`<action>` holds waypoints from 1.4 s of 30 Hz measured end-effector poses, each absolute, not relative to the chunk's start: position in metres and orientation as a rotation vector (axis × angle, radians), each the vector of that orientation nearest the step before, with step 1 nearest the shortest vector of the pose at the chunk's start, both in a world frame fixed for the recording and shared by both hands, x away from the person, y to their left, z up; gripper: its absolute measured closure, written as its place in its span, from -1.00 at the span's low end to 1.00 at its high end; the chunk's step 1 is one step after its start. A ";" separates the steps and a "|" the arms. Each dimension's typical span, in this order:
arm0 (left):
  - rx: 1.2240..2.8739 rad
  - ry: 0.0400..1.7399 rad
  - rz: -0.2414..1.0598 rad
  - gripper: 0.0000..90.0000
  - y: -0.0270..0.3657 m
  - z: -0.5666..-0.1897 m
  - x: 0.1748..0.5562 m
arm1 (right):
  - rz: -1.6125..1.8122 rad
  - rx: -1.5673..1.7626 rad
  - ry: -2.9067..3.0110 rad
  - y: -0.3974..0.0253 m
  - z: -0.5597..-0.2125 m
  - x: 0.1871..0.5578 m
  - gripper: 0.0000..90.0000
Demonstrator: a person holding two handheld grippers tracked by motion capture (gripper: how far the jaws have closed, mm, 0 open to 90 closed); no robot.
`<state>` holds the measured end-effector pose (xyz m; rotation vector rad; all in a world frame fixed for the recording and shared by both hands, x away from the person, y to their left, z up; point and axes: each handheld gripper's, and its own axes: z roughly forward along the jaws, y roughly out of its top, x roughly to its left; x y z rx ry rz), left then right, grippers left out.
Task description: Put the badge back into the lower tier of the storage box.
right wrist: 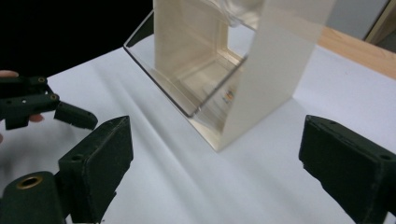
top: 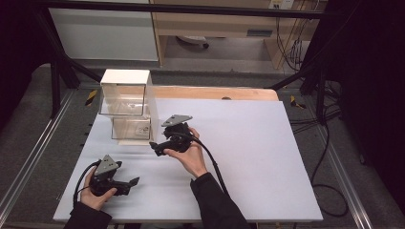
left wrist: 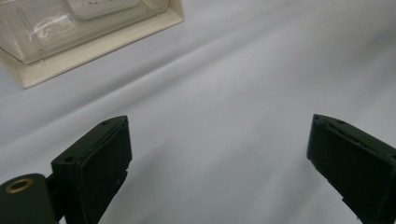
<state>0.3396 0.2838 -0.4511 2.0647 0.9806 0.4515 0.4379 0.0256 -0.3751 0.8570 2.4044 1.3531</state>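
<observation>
White-covered bench. A cream cabinet with clear drawers stands near its far left corner. Bare wood shows along the far edge.

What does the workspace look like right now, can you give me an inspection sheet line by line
Surface: white sheet over a wooden tabletop, bare across the middle and right.
Job's things: cream drawer unit with clear drawers, standing at the back left; lower drawer pulled partly forward.
Clutter: nothing seen.
Grippers: right tongs open, empty, pointed at the unit's base; left tongs open, empty, low over the sheet at front left.
Cables: one black cable trails from each gripper; more lie on the floor at right.
Surroundings: black frame, grey floor, wooden furniture behind.
</observation>
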 end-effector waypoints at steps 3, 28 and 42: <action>2.064 0.983 0.451 -0.87 0.284 -0.451 0.340 | 1.340 0.875 2.409 0.010 -0.376 0.434 -0.84; 2.076 0.982 0.457 -0.89 0.282 -0.452 0.340 | 1.235 1.012 2.361 -0.141 -0.392 0.391 -0.96; 2.082 0.983 0.456 -0.89 0.281 -0.452 0.340 | 1.177 1.159 2.333 -0.224 -0.430 0.365 -0.97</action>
